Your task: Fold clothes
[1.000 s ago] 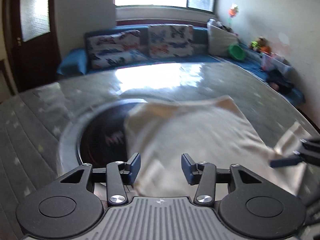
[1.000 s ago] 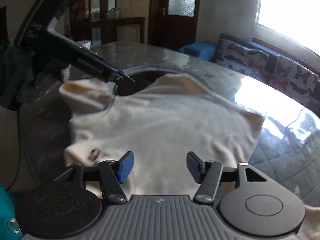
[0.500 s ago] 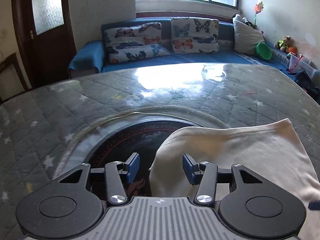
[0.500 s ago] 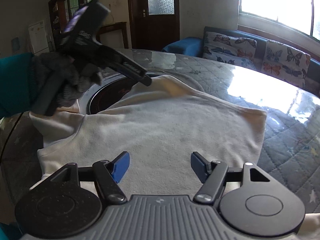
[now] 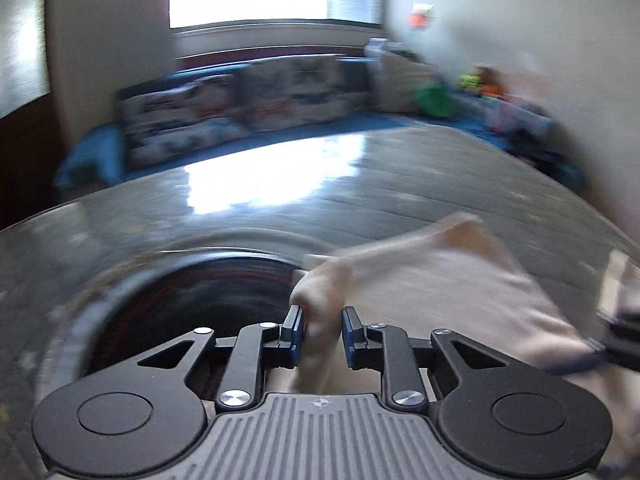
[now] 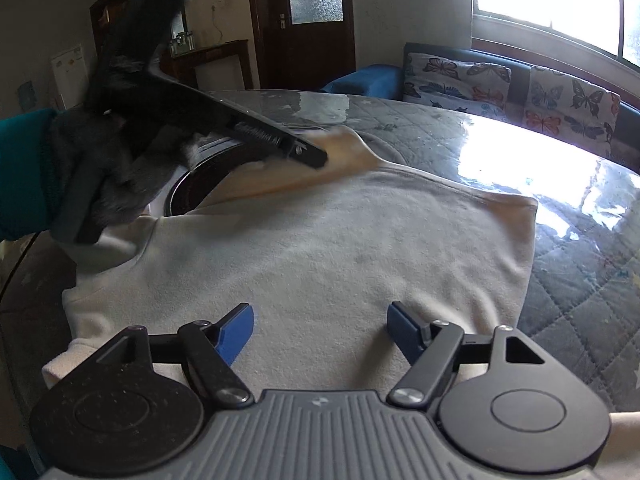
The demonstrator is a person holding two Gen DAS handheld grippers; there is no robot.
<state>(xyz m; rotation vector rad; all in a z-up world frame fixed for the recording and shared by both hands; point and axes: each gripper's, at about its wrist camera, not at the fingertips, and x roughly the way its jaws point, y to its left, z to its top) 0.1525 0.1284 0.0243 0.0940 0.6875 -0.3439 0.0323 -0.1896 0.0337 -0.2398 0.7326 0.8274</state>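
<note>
Since the earlier frame, the left gripper (image 5: 322, 334) has been brought onto the shirt's (image 6: 320, 248) corner beside the burner (image 5: 192, 308), jaws closing on it. Right gripper (image 6: 320, 330) jaws are opening, empty above the shirt. A thin pinch could slip.

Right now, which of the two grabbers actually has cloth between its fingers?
The left gripper: a bunched corner of the cream garment sits between its closing fingers. The right gripper hovers above the flat cloth, its fingers spreading with nothing between them.
</note>
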